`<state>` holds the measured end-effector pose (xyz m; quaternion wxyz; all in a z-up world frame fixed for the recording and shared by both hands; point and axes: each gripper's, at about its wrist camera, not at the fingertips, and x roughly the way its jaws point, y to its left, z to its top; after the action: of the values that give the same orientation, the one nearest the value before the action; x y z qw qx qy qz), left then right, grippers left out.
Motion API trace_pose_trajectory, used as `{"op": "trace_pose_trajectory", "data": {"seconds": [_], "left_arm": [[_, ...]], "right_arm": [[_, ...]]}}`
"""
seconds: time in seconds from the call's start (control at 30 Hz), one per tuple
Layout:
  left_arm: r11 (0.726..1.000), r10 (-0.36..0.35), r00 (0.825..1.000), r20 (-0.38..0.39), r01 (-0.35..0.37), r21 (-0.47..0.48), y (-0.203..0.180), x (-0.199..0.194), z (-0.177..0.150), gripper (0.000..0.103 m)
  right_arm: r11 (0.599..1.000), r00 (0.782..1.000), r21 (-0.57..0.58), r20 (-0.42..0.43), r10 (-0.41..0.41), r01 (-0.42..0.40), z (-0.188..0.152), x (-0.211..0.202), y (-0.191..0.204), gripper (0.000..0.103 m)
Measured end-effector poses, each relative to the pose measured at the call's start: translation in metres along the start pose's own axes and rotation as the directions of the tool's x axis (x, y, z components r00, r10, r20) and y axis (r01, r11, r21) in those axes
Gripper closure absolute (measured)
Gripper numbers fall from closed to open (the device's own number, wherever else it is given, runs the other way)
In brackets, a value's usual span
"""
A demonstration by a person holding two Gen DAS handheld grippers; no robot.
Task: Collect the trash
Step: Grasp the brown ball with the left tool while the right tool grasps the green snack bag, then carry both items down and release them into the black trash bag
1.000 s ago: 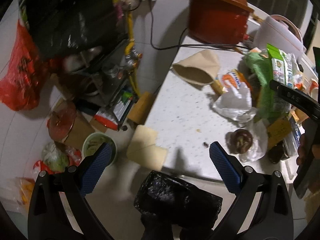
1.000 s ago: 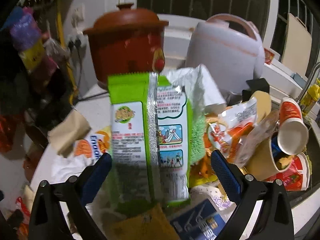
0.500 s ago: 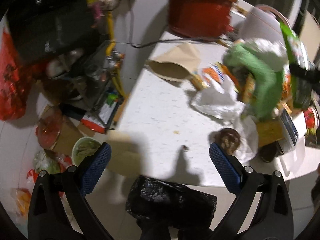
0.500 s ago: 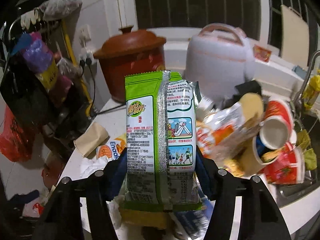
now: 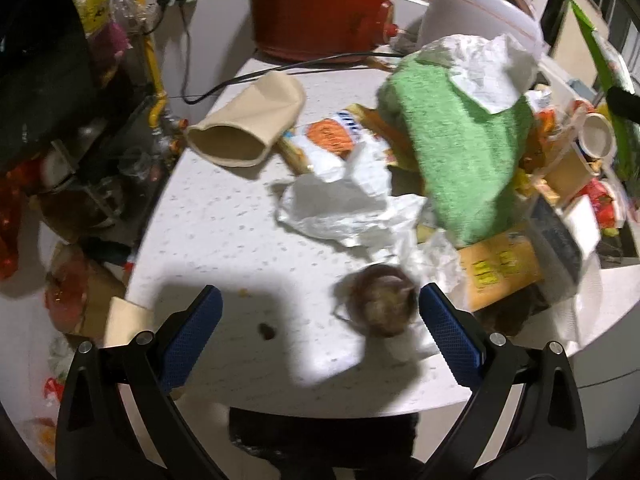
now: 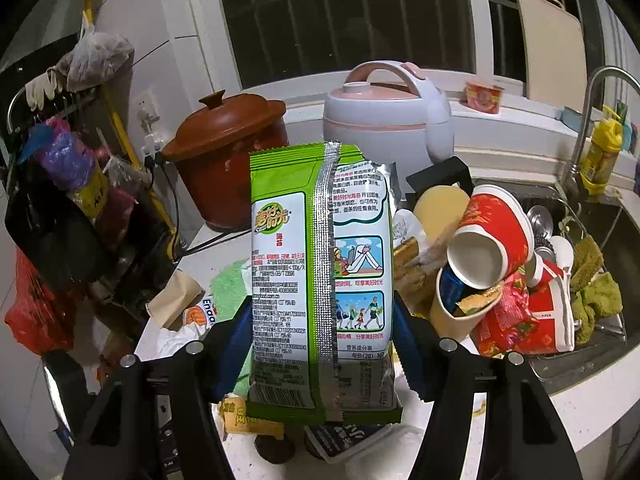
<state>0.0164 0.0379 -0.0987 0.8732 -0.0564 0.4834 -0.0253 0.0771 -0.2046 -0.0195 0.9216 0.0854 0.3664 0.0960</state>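
My right gripper (image 6: 320, 352) is shut on a green and white snack packet (image 6: 320, 280) and holds it upright above the counter. In the left wrist view the packet (image 5: 600, 56) shows edge-on at the far right. My left gripper (image 5: 320, 336) is open and empty, low over the white speckled counter (image 5: 224, 232). A small brown clump in clear plastic (image 5: 380, 300) lies just inside its right finger. A trash pile lies behind: white plastic bag (image 5: 344, 208), green towel (image 5: 460, 152), yellow packet (image 5: 500, 268), tan paper bag (image 5: 248, 124).
A red clay pot (image 6: 228, 152) and a pink rice cooker (image 6: 384, 116) stand at the back. Paper cups (image 6: 488, 240) and wrappers pile by the sink (image 6: 600, 216). A black bag (image 5: 320, 440) hangs under my left gripper. Clutter fills the floor on the left (image 5: 68, 280).
My right gripper closed on the packet and lifted it higher. My left gripper moved right and forward over the counter, bringing the brown clump between its fingers.
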Motion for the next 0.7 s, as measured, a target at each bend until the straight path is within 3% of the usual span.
{"op": "trace_pose_trajectory", "data": {"seconds": [0.2, 0.27, 0.3, 0.33, 0.57, 0.7], "left_arm": [[0.997, -0.074, 0.997, -0.001, 0.074, 0.013, -0.009, 0.006, -0.004, 0.011], [0.993, -0.121, 0.993, -0.003, 0.121, 0.008, -0.008, 0.01, -0.004, 0.033], [0.987, -0.164, 0.986, -0.012, 0.164, -0.004, -0.007, 0.014, -0.005, 0.05], [0.979, -0.204, 0.979, -0.02, 0.203, -0.024, -0.004, 0.017, -0.005, 0.058], [0.963, -0.266, 0.964, 0.008, 0.266, -0.041, 0.001, 0.015, -0.002, 0.063], [0.945, -0.318, 0.947, 0.051, 0.321, -0.06, 0.006, -0.003, 0.0, 0.064]], "right_arm": [[0.999, 0.999, 0.007, -0.023, 0.035, -0.035, -0.007, 0.0, 0.002, 0.039], [0.999, 0.999, 0.016, -0.031, 0.043, -0.043, -0.011, 0.001, 0.002, 0.039], [0.999, 0.998, 0.019, -0.032, 0.046, -0.045, -0.012, 0.0, 0.001, 0.039], [0.999, 0.998, 0.02, -0.033, 0.046, -0.046, -0.014, -0.001, 0.001, 0.039], [0.996, 0.997, 0.06, -0.032, 0.068, -0.066, -0.017, -0.008, -0.008, 0.04], [0.997, 0.998, 0.039, -0.017, 0.064, -0.064, -0.018, -0.016, -0.008, 0.04]]}}
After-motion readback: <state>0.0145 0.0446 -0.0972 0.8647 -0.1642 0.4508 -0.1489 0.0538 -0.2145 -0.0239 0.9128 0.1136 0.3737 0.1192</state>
